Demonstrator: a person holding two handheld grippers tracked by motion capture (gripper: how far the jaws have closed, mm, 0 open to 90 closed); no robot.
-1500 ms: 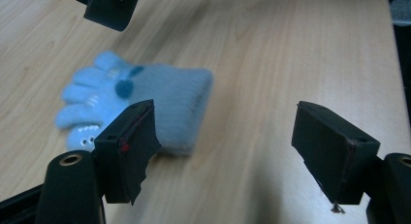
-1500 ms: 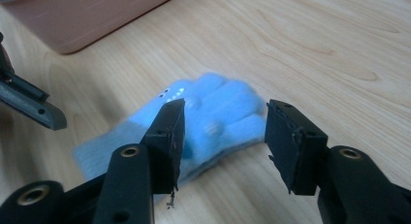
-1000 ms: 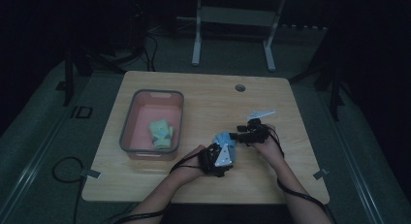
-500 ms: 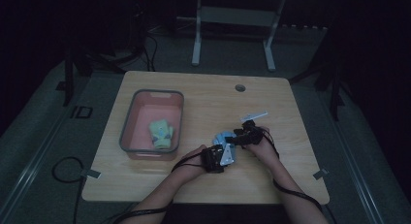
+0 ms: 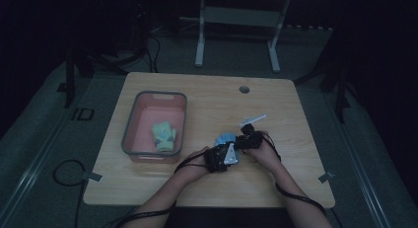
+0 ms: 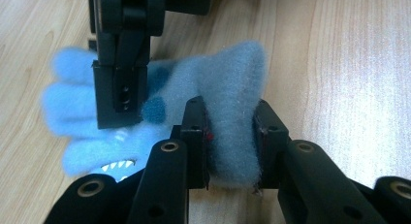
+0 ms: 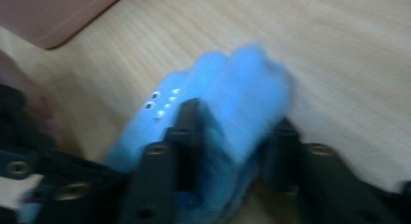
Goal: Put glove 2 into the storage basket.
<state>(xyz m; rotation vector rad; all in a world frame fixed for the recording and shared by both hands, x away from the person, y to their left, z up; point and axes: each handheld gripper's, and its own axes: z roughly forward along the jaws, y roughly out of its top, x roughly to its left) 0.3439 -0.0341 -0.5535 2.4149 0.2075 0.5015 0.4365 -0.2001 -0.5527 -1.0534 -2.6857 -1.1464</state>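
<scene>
high view dim; both hands meet at the near middle of the table (image 5: 207,95). the blue fuzzy glove (image 5: 226,139) lies there, mostly covered by the two tools, with a small pale patch showing.

left gripper (image 5: 220,158): in the left gripper view its fingers (image 6: 195,136) pinch a raised grey-blue fold of the glove (image 6: 232,112), pads pressed into the fleece. a white tooth print and dark blue spots show on the glove; the print is cut off by the near finger. no readable writing.

right gripper (image 5: 248,139): its fingers have just been closing. right gripper view is blurred; the glove (image 7: 232,98) sits between the fingers (image 7: 189,132), the left one against the fabric, the right one hard to make out, so a firm pinch cannot be told. small pale dots on the glove, not legible.

left part of the table: pink tub (image 5: 133,139) with a green item (image 5: 163,135) inside, too dark to identify. small round hole (image 5: 244,89) at the far edge of the table.
</scene>
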